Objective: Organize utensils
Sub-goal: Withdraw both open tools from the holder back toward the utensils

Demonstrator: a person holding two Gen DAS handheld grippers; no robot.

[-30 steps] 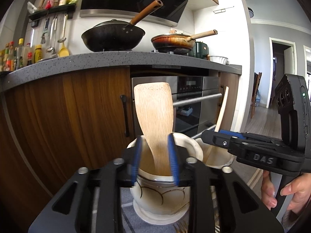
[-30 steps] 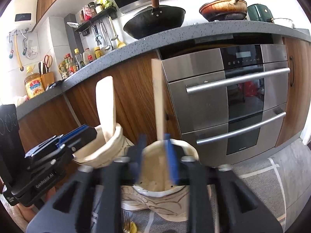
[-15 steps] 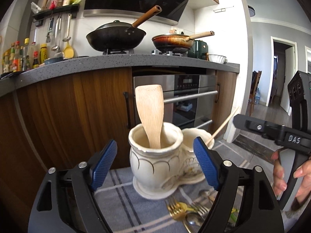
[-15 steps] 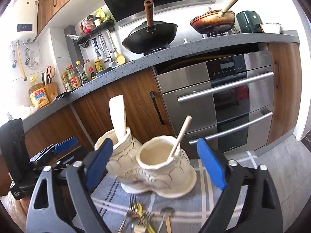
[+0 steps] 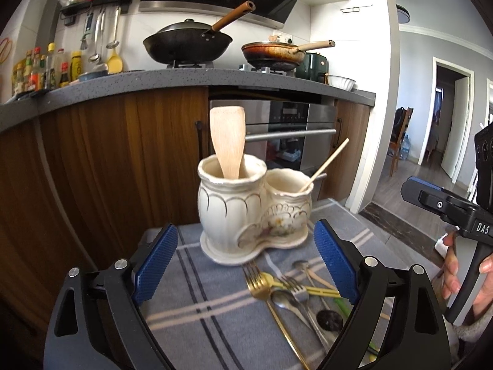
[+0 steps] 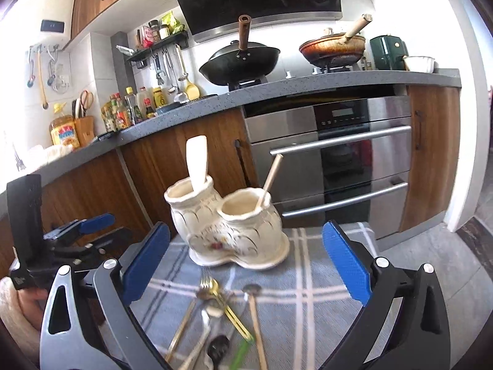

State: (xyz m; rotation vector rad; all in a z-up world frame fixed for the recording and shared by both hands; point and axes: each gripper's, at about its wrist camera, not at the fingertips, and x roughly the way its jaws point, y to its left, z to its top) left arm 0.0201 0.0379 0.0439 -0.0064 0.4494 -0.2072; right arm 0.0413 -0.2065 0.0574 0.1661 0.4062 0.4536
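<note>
Utensils (image 5: 292, 289) on cloth between spread left tool (image 5: 246, 265) fingers, empty.

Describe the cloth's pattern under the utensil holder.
Grey cloth with white plaid stripes, clearest in the left wrist view.

We see the double ceramic utensil holder (image 5: 251, 212) (image 6: 228, 225) close ahead from both wrist cameras: left view from its left, right view from its right.

Two pans (image 5: 187, 42), one holder (image 5: 252, 212)
</note>
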